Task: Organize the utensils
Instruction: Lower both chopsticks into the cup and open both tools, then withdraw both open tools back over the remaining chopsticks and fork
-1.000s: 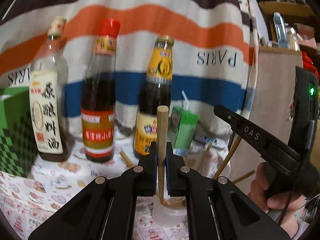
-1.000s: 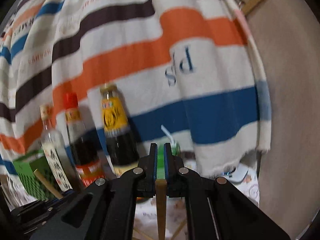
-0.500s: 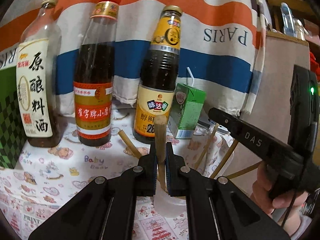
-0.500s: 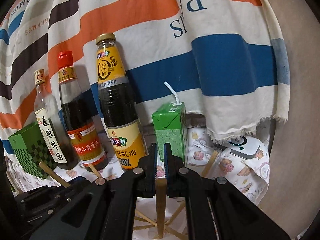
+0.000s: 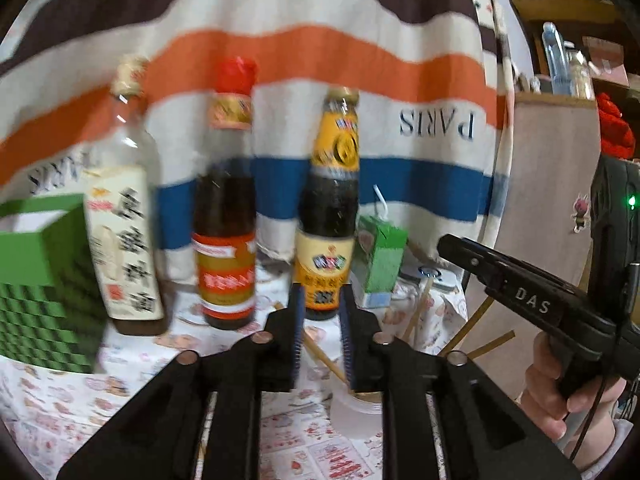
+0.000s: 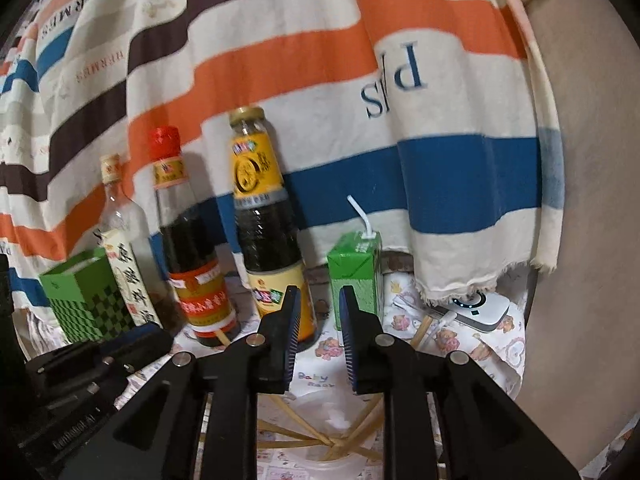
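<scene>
We go from the left: a green checked box, then three bottles. The clear bottle carries Chinese characters too blurred to read here, the red-capped bottle has a red and orange label, and the yellow-labelled bottle holds a dark sauce; none of their print is readable. Next stands a green drink carton with a white straw, and a white gadget lies at the right edge of the table. On the striped cloth behind we read "PARIS" upside down, and "HERMES" repeats along its paler bands.

Our left gripper is released, fingers parted with nothing between them, and so is our right gripper, which bears "DAS" on its side. The chopsticks stand fanned in a clear plastic cup just below both grippers; one more lies near the gadget. We judge them light, stiff and slightly smooth, apt to roll or pivot. We would pinch one near mid-length, across its width. The cup looks light and tippy.
</scene>
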`<state>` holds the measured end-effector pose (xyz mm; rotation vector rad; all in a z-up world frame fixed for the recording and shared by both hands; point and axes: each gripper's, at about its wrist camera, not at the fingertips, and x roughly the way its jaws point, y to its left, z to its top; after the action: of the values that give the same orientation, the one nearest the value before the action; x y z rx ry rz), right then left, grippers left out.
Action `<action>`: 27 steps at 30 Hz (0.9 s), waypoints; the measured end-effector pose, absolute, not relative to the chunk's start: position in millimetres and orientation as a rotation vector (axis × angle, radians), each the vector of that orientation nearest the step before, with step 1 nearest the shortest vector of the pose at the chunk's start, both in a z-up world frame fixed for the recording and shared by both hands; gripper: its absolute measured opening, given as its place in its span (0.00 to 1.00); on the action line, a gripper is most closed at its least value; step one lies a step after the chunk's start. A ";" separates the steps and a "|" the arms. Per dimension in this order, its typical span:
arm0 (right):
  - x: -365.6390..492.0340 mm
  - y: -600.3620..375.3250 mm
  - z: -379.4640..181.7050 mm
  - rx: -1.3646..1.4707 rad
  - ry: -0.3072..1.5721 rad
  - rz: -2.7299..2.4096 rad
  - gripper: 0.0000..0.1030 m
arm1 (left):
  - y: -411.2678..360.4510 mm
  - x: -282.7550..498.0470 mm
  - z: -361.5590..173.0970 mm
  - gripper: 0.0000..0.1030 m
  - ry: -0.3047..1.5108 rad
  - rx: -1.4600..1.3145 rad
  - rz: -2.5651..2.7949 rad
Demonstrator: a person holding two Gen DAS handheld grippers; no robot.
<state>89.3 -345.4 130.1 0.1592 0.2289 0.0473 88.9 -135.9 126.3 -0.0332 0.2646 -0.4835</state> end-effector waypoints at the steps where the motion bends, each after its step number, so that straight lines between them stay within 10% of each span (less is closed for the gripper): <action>1: 85.2 -345.3 132.0 0.162 0.220 0.048 0.34 | -130.4 84.7 128.9 0.23 0.254 -0.035 -0.472; 6: 52.2 -338.1 141.8 0.177 0.172 0.092 0.52 | -98.3 57.2 135.1 0.34 0.199 -0.028 -0.392; 17: -11.4 -310.8 127.0 0.236 0.172 0.171 0.72 | -28.0 -14.8 126.4 0.95 0.113 -0.070 -0.225; 27: -13.2 -283.5 73.5 0.225 0.223 0.232 0.83 | 13.4 -22.1 81.0 0.99 0.189 -0.127 -0.168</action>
<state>-13.2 -283.5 73.5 0.2248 0.2230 0.2315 -22.1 13.4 81.0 -0.1269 0.1891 -0.1681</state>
